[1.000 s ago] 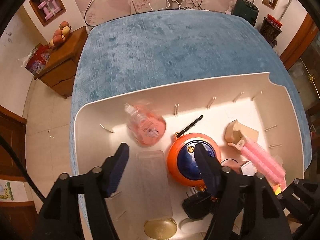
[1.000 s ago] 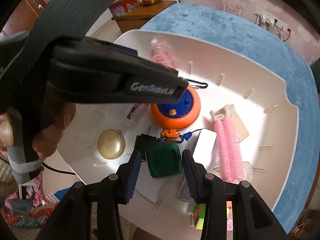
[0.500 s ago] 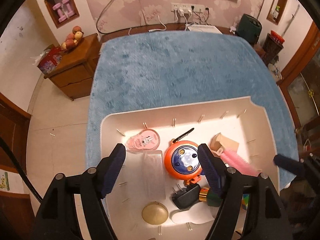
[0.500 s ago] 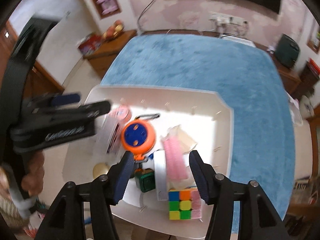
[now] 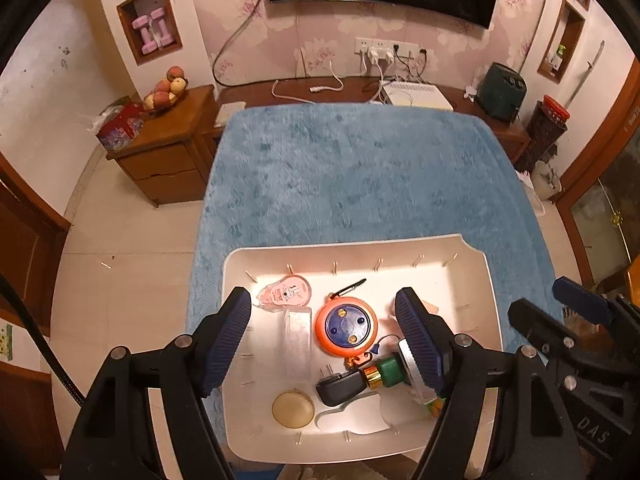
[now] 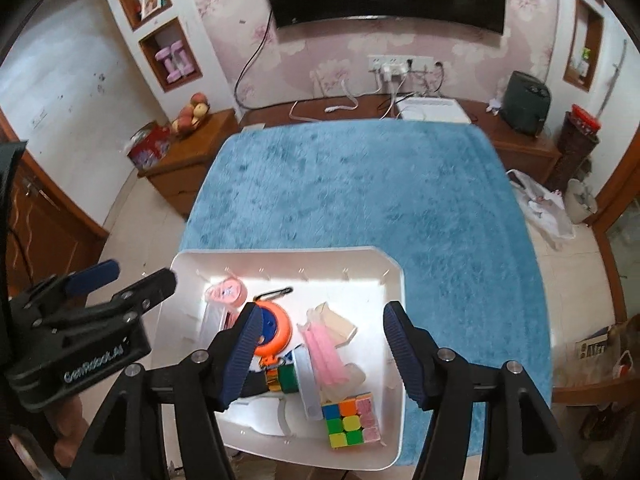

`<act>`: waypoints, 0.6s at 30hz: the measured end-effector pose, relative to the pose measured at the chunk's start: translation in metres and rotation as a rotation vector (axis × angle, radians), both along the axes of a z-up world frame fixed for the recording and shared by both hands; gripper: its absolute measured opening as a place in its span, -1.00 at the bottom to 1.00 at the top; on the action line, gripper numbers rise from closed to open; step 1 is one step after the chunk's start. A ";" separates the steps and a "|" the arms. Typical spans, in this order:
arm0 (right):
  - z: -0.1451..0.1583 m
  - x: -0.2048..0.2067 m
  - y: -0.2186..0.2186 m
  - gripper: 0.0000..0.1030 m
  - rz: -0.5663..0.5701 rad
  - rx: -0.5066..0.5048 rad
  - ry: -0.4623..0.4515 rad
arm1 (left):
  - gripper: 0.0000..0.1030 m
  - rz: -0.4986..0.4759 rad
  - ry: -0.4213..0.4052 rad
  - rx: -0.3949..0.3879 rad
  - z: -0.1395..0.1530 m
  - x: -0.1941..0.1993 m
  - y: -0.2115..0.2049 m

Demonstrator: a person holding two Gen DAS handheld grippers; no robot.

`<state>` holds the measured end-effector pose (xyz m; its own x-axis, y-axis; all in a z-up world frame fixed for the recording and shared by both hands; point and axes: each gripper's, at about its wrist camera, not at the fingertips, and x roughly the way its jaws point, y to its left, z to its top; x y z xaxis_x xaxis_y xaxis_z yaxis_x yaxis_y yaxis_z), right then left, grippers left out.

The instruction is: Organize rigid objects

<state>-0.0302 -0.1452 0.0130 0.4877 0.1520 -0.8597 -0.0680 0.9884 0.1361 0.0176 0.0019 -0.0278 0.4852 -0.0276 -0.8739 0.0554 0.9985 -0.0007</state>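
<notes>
A white tray (image 5: 472, 264) sits at the near end of the blue-covered table. In it lie an orange round tape measure (image 5: 346, 326), a pink tape dispenser (image 5: 284, 294), a clear box (image 5: 297, 340), a black charger (image 5: 338, 388), a green bottle (image 5: 386, 372) and a gold compact (image 5: 293, 408). The right wrist view adds pink hair rollers (image 6: 324, 350) and a colour cube (image 6: 348, 420). My left gripper (image 5: 322, 296) hangs open high above the tray, holding nothing. My right gripper (image 6: 323, 308) is also high above it. Its jaws are opening, with nothing between them.
The blue plush cloth (image 5: 360, 180) stretches beyond the tray to the far edge. A wooden cabinet (image 5: 168, 140) with fruit stands at the left, a low shelf with cables and a dark screen behind. A hand (image 6: 68, 428) grips the left tool.
Both grippers have risen well above the tray. The right gripper let go of the green bottle, which now lies in the tray, and its jaws spread wider.
</notes>
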 end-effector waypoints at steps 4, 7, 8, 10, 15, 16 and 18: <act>0.011 0.002 -0.001 0.31 -0.017 -0.016 -0.033 | 0.51 0.007 -0.004 -0.011 0.008 -0.002 0.000; 0.016 0.001 -0.002 0.35 -0.031 -0.030 -0.042 | 0.51 0.012 -0.014 0.003 0.012 -0.001 -0.002; 0.017 0.001 -0.002 0.36 -0.031 -0.031 -0.041 | 0.51 0.011 -0.015 0.004 0.014 -0.002 -0.003; 0.019 0.000 -0.002 0.36 -0.028 -0.037 -0.049 | 0.51 0.015 -0.021 0.005 0.016 -0.001 -0.004; 0.024 -0.002 -0.004 0.36 -0.048 -0.058 -0.076 | 0.51 0.027 -0.030 0.017 0.018 -0.002 -0.006; 0.024 -0.001 -0.004 0.36 -0.049 -0.060 -0.077 | 0.51 0.030 -0.030 0.015 0.018 -0.002 -0.005; 0.024 -0.001 -0.004 0.36 -0.049 -0.060 -0.076 | 0.51 0.029 -0.028 0.018 0.018 -0.002 -0.005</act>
